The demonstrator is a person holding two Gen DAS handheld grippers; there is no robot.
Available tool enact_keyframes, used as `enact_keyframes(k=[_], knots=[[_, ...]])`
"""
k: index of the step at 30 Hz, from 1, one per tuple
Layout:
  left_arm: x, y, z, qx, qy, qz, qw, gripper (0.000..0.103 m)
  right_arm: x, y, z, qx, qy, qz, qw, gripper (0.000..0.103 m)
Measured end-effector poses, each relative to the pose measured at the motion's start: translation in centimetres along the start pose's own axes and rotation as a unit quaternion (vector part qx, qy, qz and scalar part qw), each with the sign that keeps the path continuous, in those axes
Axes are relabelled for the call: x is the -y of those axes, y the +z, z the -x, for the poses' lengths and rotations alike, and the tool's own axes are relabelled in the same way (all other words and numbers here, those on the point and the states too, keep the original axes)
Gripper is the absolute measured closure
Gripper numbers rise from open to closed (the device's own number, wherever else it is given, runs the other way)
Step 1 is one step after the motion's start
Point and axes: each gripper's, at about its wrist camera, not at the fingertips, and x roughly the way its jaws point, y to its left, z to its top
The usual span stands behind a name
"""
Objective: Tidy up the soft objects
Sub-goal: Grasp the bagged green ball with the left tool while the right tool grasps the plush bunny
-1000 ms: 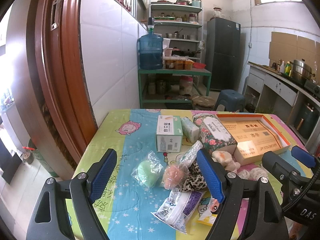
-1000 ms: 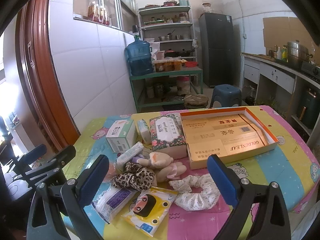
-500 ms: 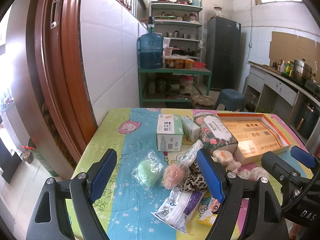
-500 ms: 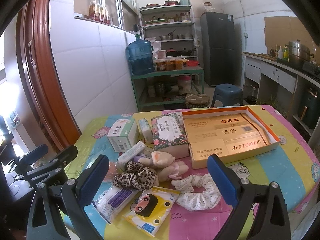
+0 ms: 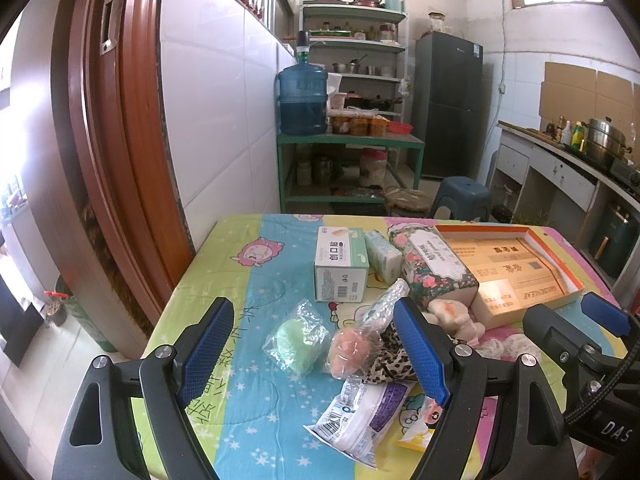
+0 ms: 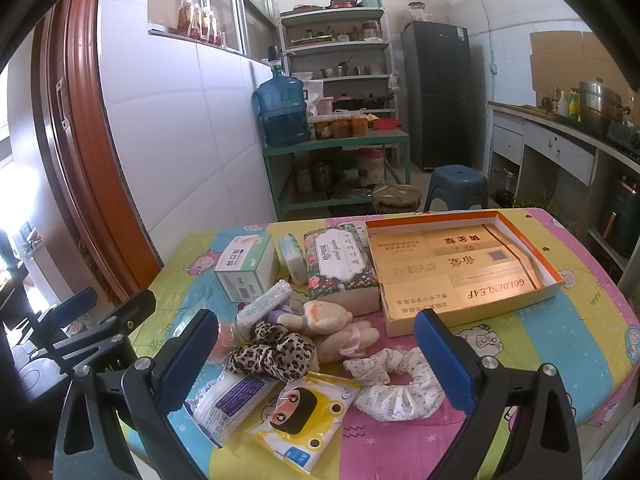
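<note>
Both held wide and empty above the desk: left hand-held gripper, right hand-held gripper. Soft pile near the front edge, orange-rimmed box behind. Best to start with the white scrunchie, pinching one bunched fold.

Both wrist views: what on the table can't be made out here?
- Yellow packet: left wrist view, mostly behind the left gripper finger.
- Purple item: right wrist view, under the plush toy and leopard scrunchie.
- Print on the white pouch: too small to read in either view.
</note>
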Motion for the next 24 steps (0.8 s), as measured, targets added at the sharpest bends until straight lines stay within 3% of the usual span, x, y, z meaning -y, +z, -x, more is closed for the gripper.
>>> enact_keyframes(k=[10,24], knots=[[-0.6,-0.5,-1.9,-0.011,0.012,0.003,0.9999,0.02,0.4,-0.2,-1.3,-0.011,0.002,0.003,1.0,0.003],[-2.7,-1.1,-8.1,-0.059,0.006,0.031,0.9977,0.02,1.5,-0.6,-6.9,-0.061,0.014,-0.007,0.998,0.004]])
